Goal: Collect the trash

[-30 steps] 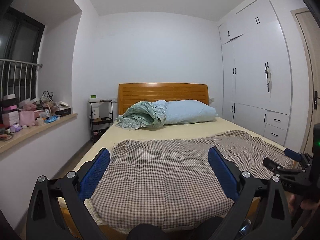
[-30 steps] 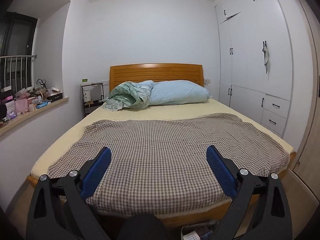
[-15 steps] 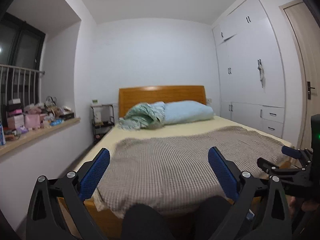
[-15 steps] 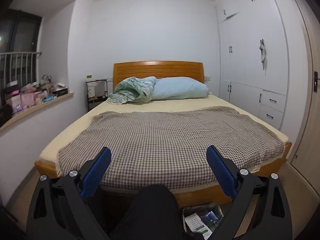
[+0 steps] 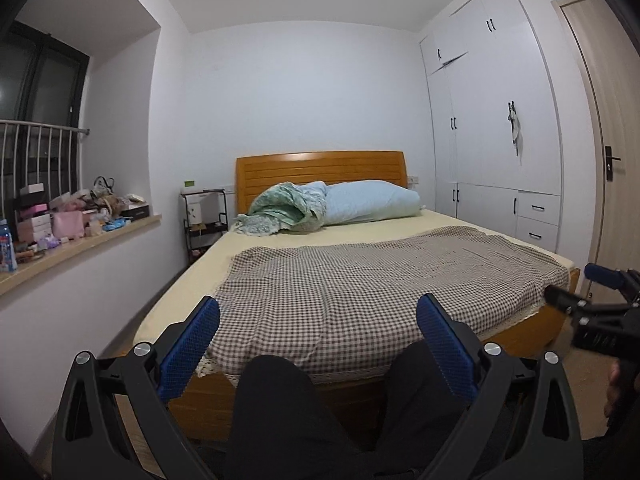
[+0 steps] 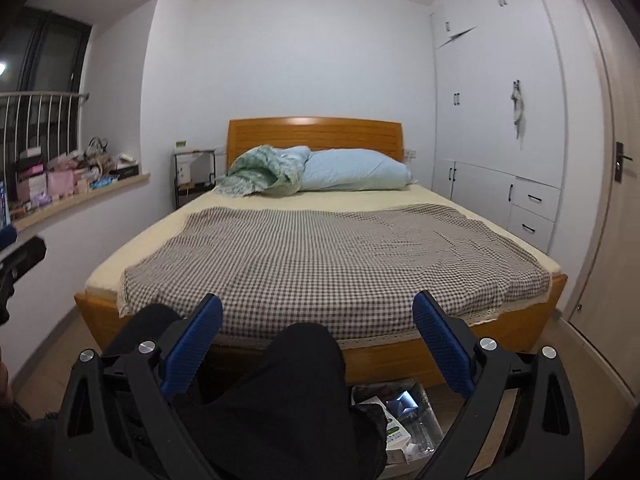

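Both views retreated; trash [image 6: 400, 420] labels stay unreadable.

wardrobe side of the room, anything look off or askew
Yes: one upper wardrobe door hangs crooked, its lower edge slanting and gapped where the others sit flush. A cloth also dangles from a door handle lower down.

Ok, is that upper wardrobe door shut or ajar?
Ajar. The upper wardrobe door hangs crooked, its lower edge slanting off the frame with a dark gap; the neighbouring doors sit flush.
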The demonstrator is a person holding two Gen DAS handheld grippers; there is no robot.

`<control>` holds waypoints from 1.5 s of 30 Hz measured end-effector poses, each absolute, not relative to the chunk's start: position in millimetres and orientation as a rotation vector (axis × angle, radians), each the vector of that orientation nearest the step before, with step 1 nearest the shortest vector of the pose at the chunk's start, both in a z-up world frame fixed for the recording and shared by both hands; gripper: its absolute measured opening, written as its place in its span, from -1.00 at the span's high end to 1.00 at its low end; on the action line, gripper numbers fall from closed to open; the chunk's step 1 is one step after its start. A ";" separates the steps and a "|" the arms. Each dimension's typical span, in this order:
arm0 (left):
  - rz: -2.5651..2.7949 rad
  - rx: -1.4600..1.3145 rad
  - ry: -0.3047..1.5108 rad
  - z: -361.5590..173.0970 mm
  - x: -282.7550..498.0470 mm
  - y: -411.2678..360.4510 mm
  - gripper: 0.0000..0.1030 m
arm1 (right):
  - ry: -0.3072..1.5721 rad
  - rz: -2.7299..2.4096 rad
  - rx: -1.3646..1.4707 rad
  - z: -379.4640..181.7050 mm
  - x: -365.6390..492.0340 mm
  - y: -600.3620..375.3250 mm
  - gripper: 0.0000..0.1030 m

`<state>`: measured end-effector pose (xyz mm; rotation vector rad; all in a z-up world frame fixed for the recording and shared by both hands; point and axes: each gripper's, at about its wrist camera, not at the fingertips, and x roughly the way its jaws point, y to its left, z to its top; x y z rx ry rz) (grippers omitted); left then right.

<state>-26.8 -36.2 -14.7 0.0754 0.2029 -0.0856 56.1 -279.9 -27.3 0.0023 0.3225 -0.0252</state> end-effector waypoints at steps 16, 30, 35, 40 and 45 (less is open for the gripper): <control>-0.070 0.041 0.156 1.0 -37.8 -33.6 -0.85 | 0.304 0.013 -0.009 -28.0 42.9 -278.8 -0.78; -0.066 0.052 0.142 3.3 -43.9 -39.4 -0.85 | 0.279 0.026 -0.008 -24.1 37.4 -282.3 -0.78; -0.067 0.048 0.145 5.0 -44.5 -39.0 -0.85 | 0.301 0.019 -0.008 -27.2 41.0 -283.1 -0.78; -0.068 0.050 0.140 6.1 -46.8 -39.8 -0.85 | 0.300 0.017 0.003 -25.5 39.2 -286.1 -0.78; -0.067 0.052 0.134 6.2 -48.7 -40.7 -0.85 | 0.292 0.017 0.000 -24.9 36.7 -286.7 -0.78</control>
